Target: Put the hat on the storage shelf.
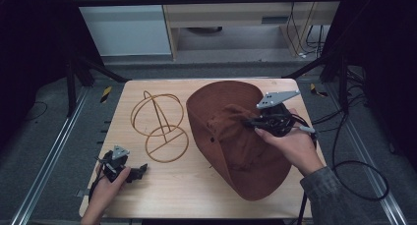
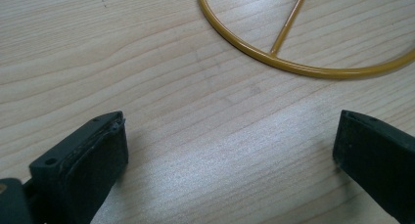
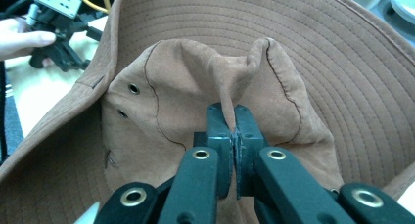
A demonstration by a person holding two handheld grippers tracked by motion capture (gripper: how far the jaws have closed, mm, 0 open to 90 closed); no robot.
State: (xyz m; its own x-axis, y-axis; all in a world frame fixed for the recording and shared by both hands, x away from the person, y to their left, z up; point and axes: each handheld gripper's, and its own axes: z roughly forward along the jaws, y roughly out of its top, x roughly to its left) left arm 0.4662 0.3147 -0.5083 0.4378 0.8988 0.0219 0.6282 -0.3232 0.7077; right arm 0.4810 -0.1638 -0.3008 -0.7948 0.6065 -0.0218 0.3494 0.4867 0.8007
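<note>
the brown hat (image 1: 236,136) is pinched at its crown by the right gripper (image 1: 252,121); the wire stand (image 1: 158,126) lies leftward, nearer the wide-open left gripper (image 1: 140,170).

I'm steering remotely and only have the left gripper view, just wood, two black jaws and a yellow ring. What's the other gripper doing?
Observer: The right gripper is shut on a pinched fold in the crown of a brown hat.
Operator: Where is that hat compared to my yellow ring?
Observer: The ring is the base of a wire hat stand; in the high view the hat lies just right of it on the table.
Operator: Does my gripper hold anything?
Observer: No, the left gripper is open over bare wood, near the table's front left corner.
</note>
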